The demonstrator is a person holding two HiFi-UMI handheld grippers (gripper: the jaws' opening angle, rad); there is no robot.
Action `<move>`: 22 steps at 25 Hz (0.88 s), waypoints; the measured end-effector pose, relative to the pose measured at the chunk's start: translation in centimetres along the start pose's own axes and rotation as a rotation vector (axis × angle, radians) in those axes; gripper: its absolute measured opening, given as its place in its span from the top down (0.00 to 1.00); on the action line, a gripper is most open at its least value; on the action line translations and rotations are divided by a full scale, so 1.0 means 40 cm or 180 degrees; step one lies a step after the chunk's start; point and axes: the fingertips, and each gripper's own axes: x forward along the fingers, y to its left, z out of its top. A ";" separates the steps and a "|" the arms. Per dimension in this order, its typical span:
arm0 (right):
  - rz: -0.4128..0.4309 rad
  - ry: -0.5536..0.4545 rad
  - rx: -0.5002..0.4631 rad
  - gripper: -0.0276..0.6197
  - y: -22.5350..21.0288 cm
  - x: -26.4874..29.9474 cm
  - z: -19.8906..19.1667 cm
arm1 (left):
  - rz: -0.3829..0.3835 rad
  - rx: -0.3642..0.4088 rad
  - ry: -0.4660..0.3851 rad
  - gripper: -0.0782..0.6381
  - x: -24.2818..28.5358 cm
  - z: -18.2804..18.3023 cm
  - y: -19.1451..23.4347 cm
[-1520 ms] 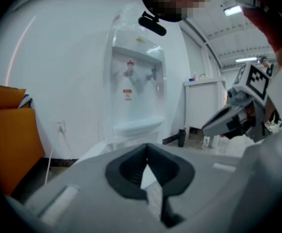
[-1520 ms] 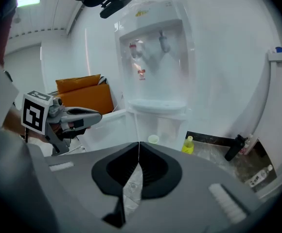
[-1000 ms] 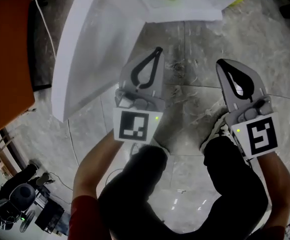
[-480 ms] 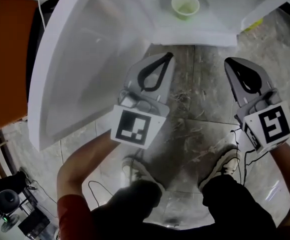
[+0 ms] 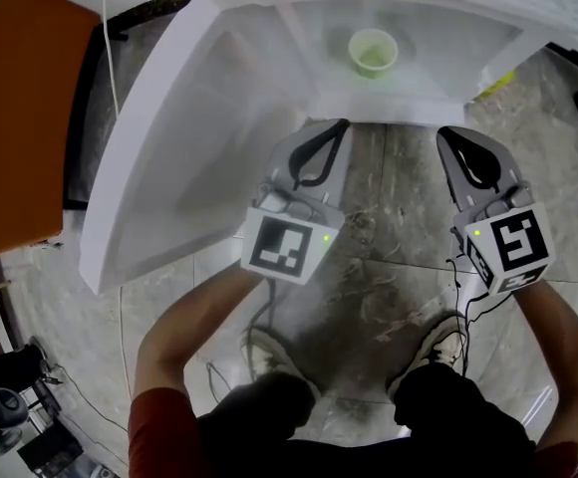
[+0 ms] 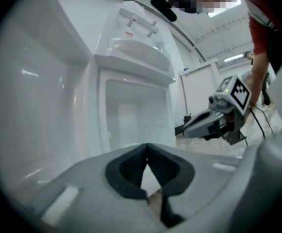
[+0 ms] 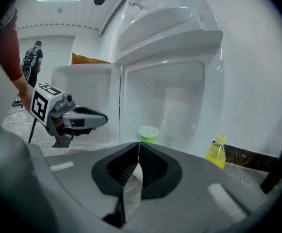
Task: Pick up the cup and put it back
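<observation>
A pale green cup [image 5: 373,52] stands inside the open white cabinet [image 5: 409,103]. In front of it, above the marble floor [image 5: 389,257], the left hand-held gripper [image 5: 340,124] and the right hand-held gripper [image 5: 445,132] hover, jaws closed and empty, short of the cup.

Open white cabinet [image 5: 438,30], yellow bottle [image 7: 217,152], orange board [image 5: 20,118]

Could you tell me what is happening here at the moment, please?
A person stands before an open white cabinet, holding a grey two-jaw gripper in each hand. The left gripper and the right gripper are both shut and empty, pointing toward the compartment. The pale green plastic cup sits inside it, untouched, so the pick-up has not yet begun.
</observation>
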 end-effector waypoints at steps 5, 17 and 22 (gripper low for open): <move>-0.0249 -0.0194 -0.0068 0.95 -0.027 0.003 0.012 | 0.0067 -0.0188 0.0028 0.89 0.021 0.000 0.019; -0.0226 -0.0176 -0.0026 0.95 -0.005 -0.008 -0.029 | 0.0201 -0.0098 0.0062 0.89 0.016 -0.015 0.038; -0.0207 -0.0169 0.0019 0.95 0.000 -0.004 -0.036 | 0.0241 -0.0163 0.0056 0.89 0.023 -0.015 0.033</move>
